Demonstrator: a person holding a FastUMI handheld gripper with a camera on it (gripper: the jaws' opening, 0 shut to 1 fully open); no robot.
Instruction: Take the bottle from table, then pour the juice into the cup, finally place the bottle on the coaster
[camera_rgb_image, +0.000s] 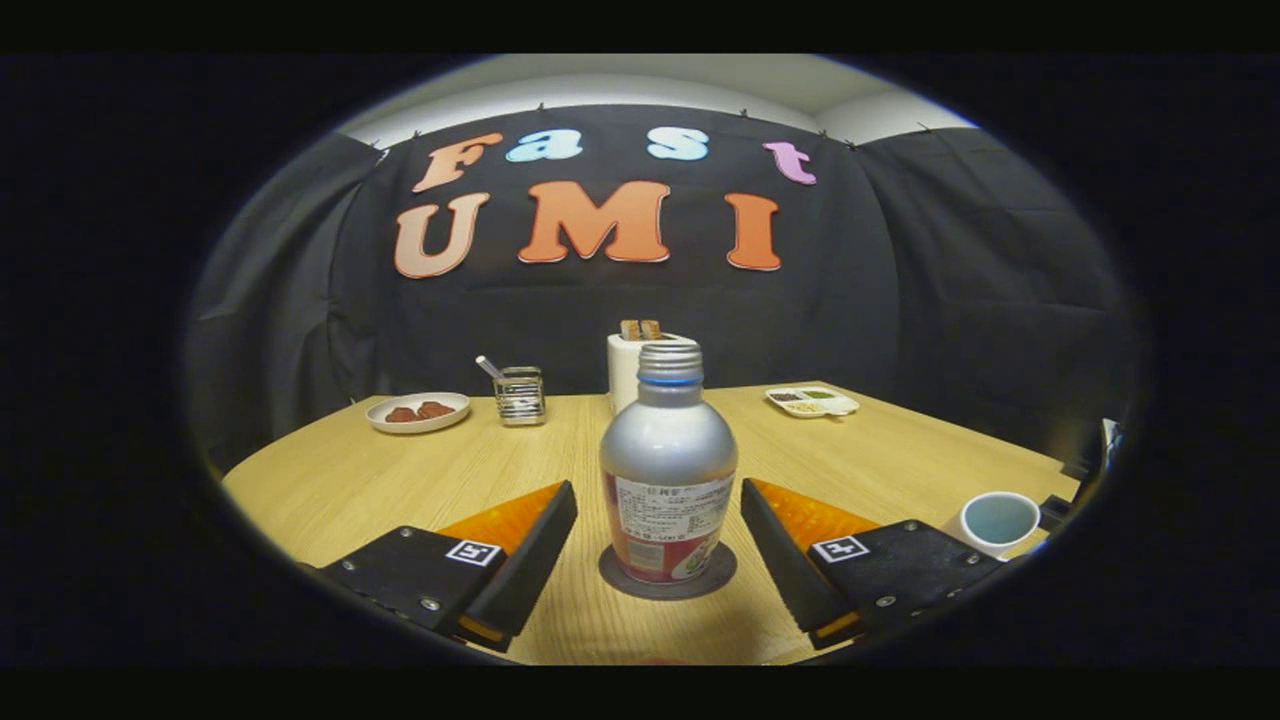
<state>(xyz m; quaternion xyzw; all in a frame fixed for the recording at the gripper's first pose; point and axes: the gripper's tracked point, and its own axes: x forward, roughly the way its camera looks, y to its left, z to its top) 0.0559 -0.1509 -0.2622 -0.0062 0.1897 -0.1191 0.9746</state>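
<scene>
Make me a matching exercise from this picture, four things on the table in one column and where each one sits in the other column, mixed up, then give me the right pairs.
Things:
1. bottle
2. cup
3. toaster
4. plate

Places:
A. behind the bottle, near the black cloth wall
B. upright on the dark coaster, between the open fingers of the tool, neither finger touching it
C. far side of the table, left of the metal holder
D. just right of the right finger

Pairs: 1-B, 2-D, 3-A, 4-C
</scene>
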